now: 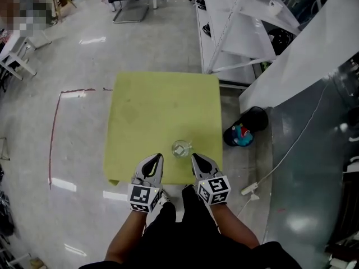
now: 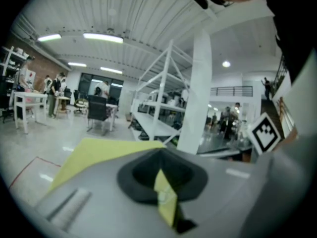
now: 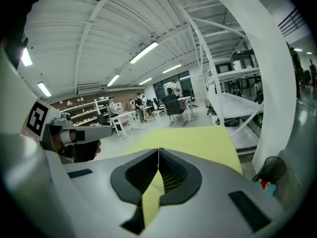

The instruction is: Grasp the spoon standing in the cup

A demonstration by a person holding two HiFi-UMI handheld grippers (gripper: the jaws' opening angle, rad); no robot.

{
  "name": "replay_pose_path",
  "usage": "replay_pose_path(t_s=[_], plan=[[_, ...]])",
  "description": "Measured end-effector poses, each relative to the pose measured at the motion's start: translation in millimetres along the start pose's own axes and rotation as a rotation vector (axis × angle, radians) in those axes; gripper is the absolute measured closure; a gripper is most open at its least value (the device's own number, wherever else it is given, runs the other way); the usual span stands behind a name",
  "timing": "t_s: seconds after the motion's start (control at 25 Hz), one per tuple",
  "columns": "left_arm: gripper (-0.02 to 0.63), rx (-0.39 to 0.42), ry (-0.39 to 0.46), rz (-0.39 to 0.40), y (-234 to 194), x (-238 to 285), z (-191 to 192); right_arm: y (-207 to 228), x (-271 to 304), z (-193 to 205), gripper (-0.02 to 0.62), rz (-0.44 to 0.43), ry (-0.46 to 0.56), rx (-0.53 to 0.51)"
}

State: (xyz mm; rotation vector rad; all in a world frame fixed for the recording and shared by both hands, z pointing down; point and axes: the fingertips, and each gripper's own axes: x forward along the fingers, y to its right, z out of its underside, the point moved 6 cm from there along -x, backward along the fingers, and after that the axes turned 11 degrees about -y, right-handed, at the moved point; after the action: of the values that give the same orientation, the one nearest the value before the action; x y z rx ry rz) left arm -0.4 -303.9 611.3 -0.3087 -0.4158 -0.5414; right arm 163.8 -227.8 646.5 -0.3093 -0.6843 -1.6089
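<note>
The clear cup [image 1: 180, 148] stood near the near edge of the yellow surface [image 1: 162, 105], the spoon [image 1: 179, 147] only a pale shape inside it. It sat between the left gripper [image 1: 157, 157] and the right gripper [image 1: 196, 157], just beyond their tips. Both pairs of fingers were closed, tips meeting on nothing. Pushed in without opening, they would likely knock the light cup over or off that edge. Only the head view showed the cup; the gripper views looked past it but showed the closed tips plainly.

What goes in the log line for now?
left gripper: shut, empty | right gripper: shut, empty | clear glass cup: untouched on yellow-green square table
</note>
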Motion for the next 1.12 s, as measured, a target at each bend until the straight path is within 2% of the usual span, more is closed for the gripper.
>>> replay_pose_path(t_s=[0.32, 0.36, 0.44, 0.56, 0.84, 0.96, 1.12], plan=[[0.598, -0.022, -0.041, -0.014, -7.5, 26.7, 13.3, 28.7, 38.0, 23.3, 0.586, 0.022, -0.051, 0.069], [0.598, -0.023, -0.046, -0.016, -8.6, 28.1, 14.9, 31.9, 42.3, 26.1, 0.579, 0.027, -0.059, 0.081], [0.599, -0.024, -0.057, -0.019, -11.0, 29.6, 18.2, 37.1, 51.6, 32.0, 0.517, 0.025, -0.079, 0.113], [0.598, -0.026, -0.068, -0.03, -14.9, 29.9, 22.3, 43.0, 64.2, 37.2, 0.506, 0.014, -0.095, 0.156], [0.598, -0.051, -0.078, -0.044, -21.4, 23.5, 28.7, 48.3, 79.4, 48.6, 0.52, -0.018, -0.106, 0.269], [0.598, -0.051, -0.067, -0.041, -20.4, 20.4, 25.9, 47.8, 76.3, 50.4, 0.565, -0.016, -0.087, 0.267], [0.598, -0.045, -0.059, -0.044, -21.9, 16.5, 23.8, 47.4, 71.6, 44.9, 0.581, -0.004, -0.06, 0.229]])
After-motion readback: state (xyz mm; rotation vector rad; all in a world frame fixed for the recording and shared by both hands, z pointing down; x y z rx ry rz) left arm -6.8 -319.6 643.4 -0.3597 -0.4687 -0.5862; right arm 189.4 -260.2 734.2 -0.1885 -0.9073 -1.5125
